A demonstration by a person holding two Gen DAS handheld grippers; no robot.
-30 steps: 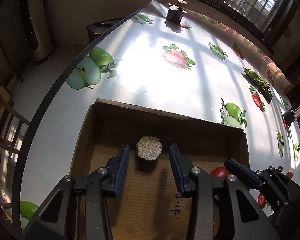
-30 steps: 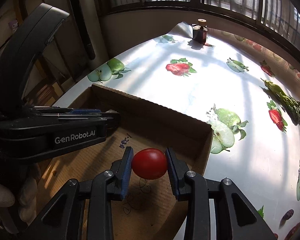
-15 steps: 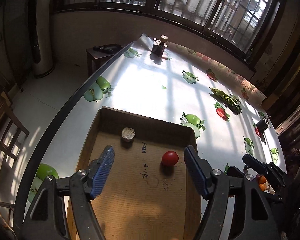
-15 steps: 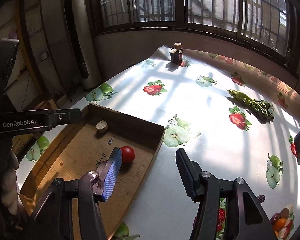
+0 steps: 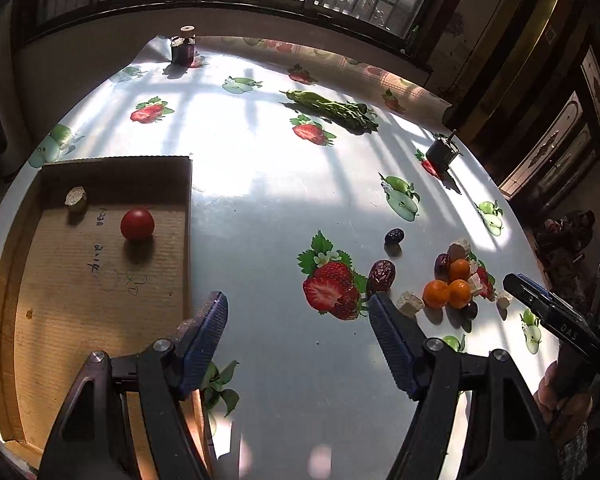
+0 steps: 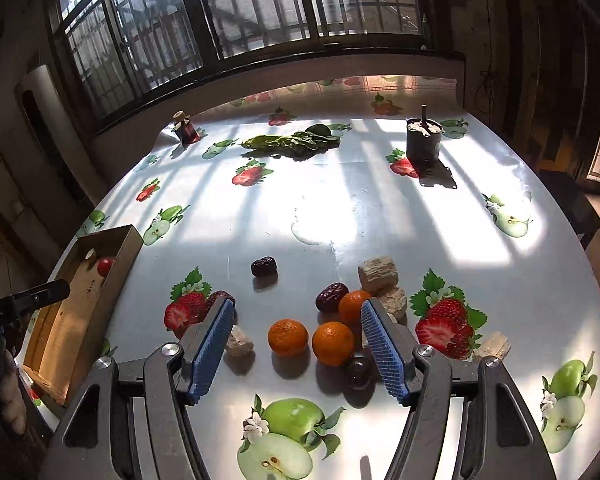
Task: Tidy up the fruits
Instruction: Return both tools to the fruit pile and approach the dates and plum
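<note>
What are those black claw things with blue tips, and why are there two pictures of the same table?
Those claws are grippers, tools a person holds, one in each hand. Each carries a camera that looks along its two fingers, so you get two pictures. One shows the left gripper, the other the right gripper. Both are empty; the right one's jaws are opening. The table wears a cloth printed with strawberries and apples; those are only pictures. Real things lie there too: three small oranges, dark dates, pale chunks and leafy greens. The cardboard box holds a red tomato and one beige chunk. The job is sorting fruit.
</note>
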